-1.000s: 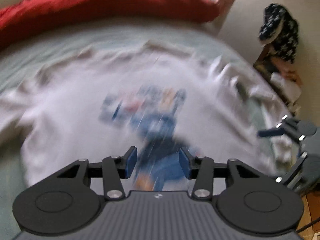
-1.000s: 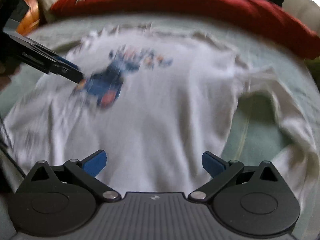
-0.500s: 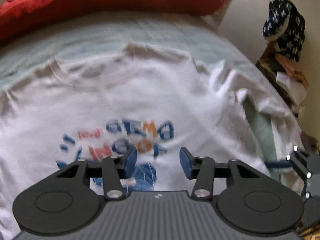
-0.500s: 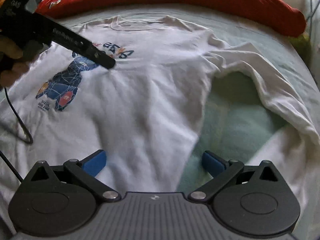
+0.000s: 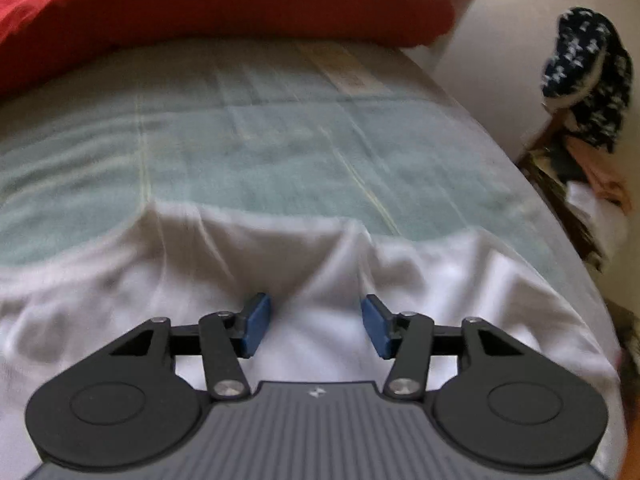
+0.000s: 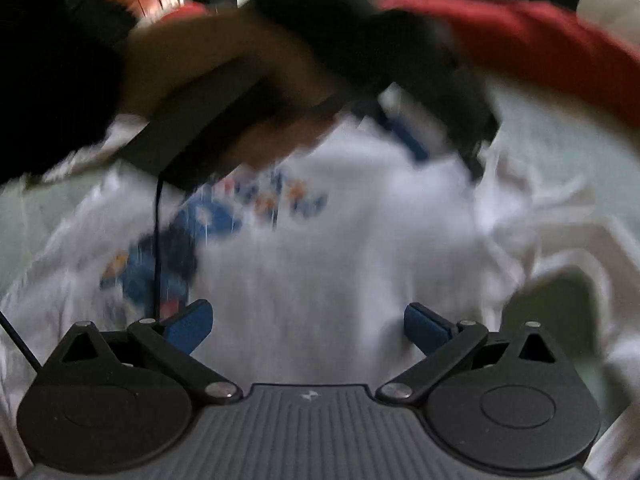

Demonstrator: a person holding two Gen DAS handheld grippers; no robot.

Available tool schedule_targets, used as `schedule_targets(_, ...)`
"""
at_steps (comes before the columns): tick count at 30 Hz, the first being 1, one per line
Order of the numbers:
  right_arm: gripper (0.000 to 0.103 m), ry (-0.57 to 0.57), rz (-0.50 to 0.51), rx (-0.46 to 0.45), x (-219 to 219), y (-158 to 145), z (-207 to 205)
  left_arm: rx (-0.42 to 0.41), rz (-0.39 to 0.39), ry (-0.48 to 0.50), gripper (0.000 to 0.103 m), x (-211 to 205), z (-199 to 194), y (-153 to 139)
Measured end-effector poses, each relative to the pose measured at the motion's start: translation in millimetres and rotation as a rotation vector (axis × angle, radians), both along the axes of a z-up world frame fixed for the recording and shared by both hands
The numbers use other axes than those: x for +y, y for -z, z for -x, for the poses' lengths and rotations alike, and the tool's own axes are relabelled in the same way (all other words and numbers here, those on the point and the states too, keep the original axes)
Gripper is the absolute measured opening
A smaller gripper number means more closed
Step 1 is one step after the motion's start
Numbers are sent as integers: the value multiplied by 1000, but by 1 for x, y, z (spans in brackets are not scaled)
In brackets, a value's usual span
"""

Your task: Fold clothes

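Shirt: a white T-shirt (image 6: 320, 264) lies spread flat on a pale green bedsheet (image 5: 280, 152), chest side up; in the right wrist view its blue and orange print (image 6: 208, 232) sits at about 9 o'clock from the garment's middle.
Shirt edge: in the left wrist view a rumpled white edge of the shirt (image 5: 320, 248) crosses the frame, with bare sheet beyond it toward 12 o'clock.
Sleeve: one crumpled sleeve (image 6: 560, 232) trails off at 3 o'clock in the right wrist view.
Left gripper (image 5: 316, 326): tilted down over the white cloth, its blue pads apart and the jaws opening; cloth lies under the gap, and no pad presses on it.
Left gripper, seen from the right: a blurred dark shape in a hand (image 6: 256, 120) at 11 o'clock, above the shirt's collar end.
Right gripper (image 6: 308, 326): fingers spread wide above the shirt's lower half, nothing between them.
Blanket: a red blanket (image 5: 200, 12) is heaped along the far side of the bed at 12 o'clock.
Beside the bed: a dark, white-flecked cloth (image 5: 588, 76) hangs at 2 o'clock in the left wrist view.
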State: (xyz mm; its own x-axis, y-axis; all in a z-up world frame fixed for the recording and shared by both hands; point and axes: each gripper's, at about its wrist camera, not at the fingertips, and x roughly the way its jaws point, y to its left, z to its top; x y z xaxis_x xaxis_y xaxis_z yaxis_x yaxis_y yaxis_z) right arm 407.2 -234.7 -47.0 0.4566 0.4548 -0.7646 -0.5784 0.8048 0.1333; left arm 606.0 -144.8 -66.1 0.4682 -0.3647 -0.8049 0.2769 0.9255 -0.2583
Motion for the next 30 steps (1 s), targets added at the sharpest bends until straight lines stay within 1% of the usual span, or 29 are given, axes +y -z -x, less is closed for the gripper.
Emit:
schedule_targets(1,103,-15,6,-23,-1,2,6,-12,-1,-12,56,-4,-9,0)
schedule_targets(4,103,-42,-2,-46,-5,5,11,-47,-45,-20,59,-19,-26,-2)
schedule_targets(6,103,-51,-12,-39,-7,5,8,-52,-62,-27,58,-23,-31,-5)
schedule_targets(8,103,-59,-14,-31,-8,4,5,-43,-46,-39,57,-18,-31,-13)
schedule_targets(12,103,-45,-27,-35,-15,-2,9,-60,-14,-11,58,6,-7,-44)
schedule_targets(14,103,3,-34,-47,-19,-6,6,-47,-9,11,58,22,8,-56)
schedule_targets(18,103,101,-49,-71,-28,-14,-2,-7,-58,47,58,54,40,-68)
schedule_targets(20,103,112,-34,-83,-24,-19,-7,11,-90,52,58,69,54,-68)
schedule_targets(22,103,121,-18,-94,-21,-24,-12,34,-115,36,58,87,66,-65)
schedule_targets(24,103,126,-6,-101,-15,-28,-16,68,-119,15,58,104,78,-60)
schedule_targets(27,103,115,-7,-93,-4,-30,-22,99,-118,-15,58,130,92,-49)
schedule_targets(30,103,62,-70,-59,11,-32,-29,131,-90,-47,58,153,99,-33)
